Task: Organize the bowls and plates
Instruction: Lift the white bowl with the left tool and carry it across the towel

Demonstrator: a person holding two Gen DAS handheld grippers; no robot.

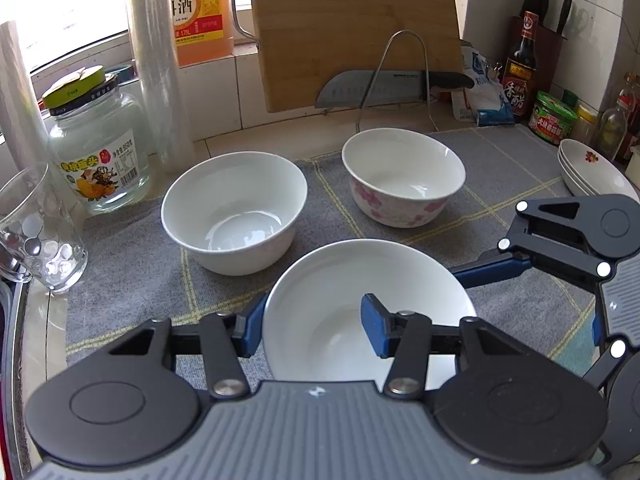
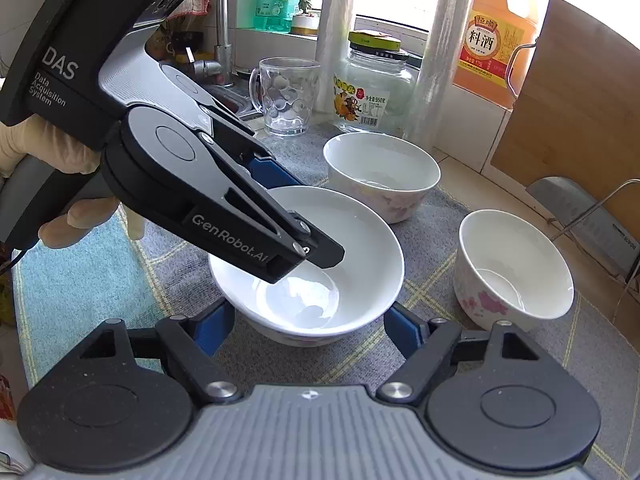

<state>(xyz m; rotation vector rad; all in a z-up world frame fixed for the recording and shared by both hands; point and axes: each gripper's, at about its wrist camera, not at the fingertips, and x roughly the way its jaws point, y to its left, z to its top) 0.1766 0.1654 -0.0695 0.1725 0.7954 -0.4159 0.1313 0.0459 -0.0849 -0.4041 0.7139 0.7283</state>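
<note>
**Both hand-held grippers at the near bowl**

The left hand-held gripper (image 1: 316, 330) pinches the rim of the near bowl (image 1: 340, 288): one blue pad sits outside the wall, the other inside the basin. In the right wrist view the same tool reaches down into that bowl from the upper left, held by a gloved hand (image 2: 60, 184).

The right hand-held gripper (image 2: 308, 326) straddles the same bowl from its near side. Its blue pads stand at either flank of the bowl's lower wall; whether they press on it cannot be told.

Ahead of the left hand-held gripper, to its left, stands a plain white bowl (image 1: 234, 212); ahead to its right, a bowl with pink flowers (image 1: 402, 176). Two stacked plates (image 1: 592, 172) lie far right of it. All rest on a grey mat (image 1: 132, 256) on the table.

Beyond the bowls: a glass cup (image 1: 38, 232), a jar (image 1: 98, 148), a cutting board (image 1: 356, 32) and a knife (image 1: 392, 86).
</note>
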